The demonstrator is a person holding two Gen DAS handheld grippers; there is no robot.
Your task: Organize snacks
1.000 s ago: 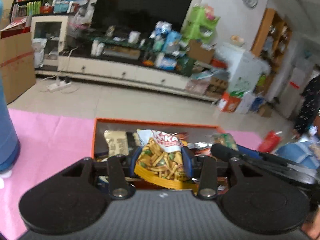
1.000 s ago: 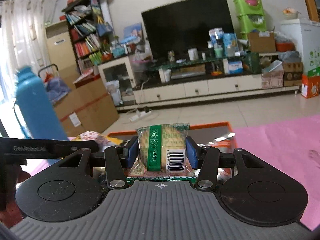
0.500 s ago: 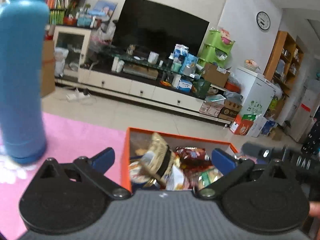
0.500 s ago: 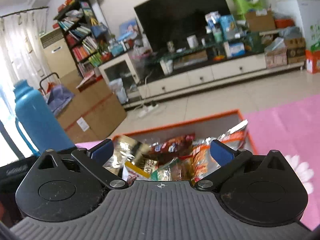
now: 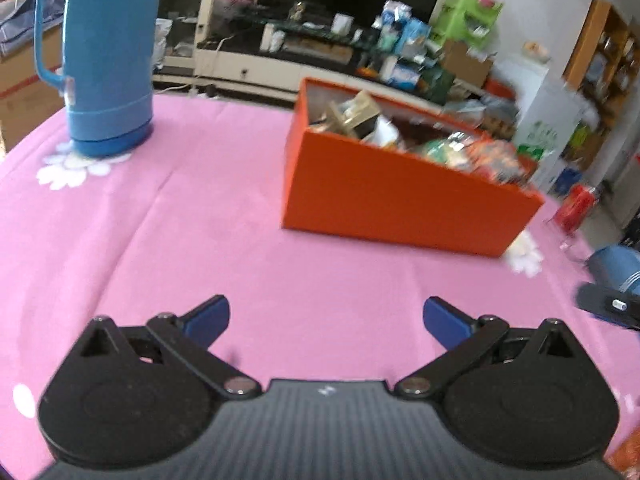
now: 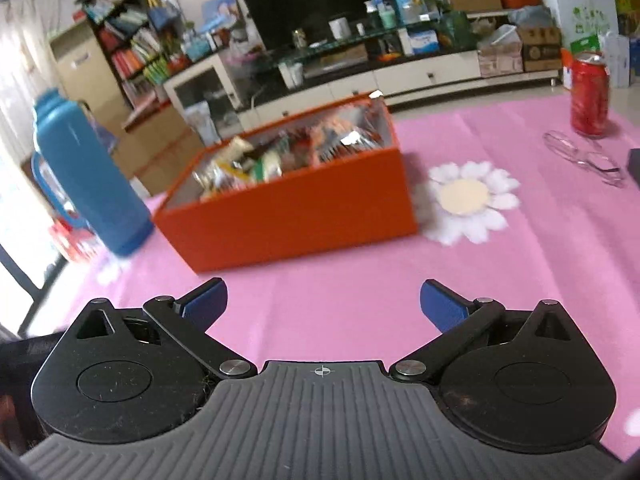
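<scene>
1. Blue-padded fingers of the left hand-held gripper (image 5: 326, 316) stand spread wide apart with nothing between them; only pink tablecloth shows in the gap.
2. Right hand-held gripper (image 6: 323, 300) is likewise fully spread and holds nothing.
3. Ahead of both grippers, well apart from the fingertips, sits the orange box (image 5: 400, 196) (image 6: 296, 208) on the table (image 5: 200, 240) (image 6: 500, 280). It lies ahead and slightly right of the left gripper, and ahead and slightly left of the right one.
4. Snack packets (image 5: 452, 148) (image 6: 280, 156) fill the box in a loose heap, reaching about rim height; individual labels are blurred.
5. Blue thermos jug (image 5: 108, 52) (image 6: 88, 176) stands upright ahead-left of each gripper, just beside the box's left end in the right wrist view.
6. Far ahead-right of the right gripper stand a red can (image 6: 589, 94) and, nearer, clear glasses (image 6: 584, 156), both apart from the box.
7. White daisy print (image 6: 466, 200) lies just right of the box.
</scene>
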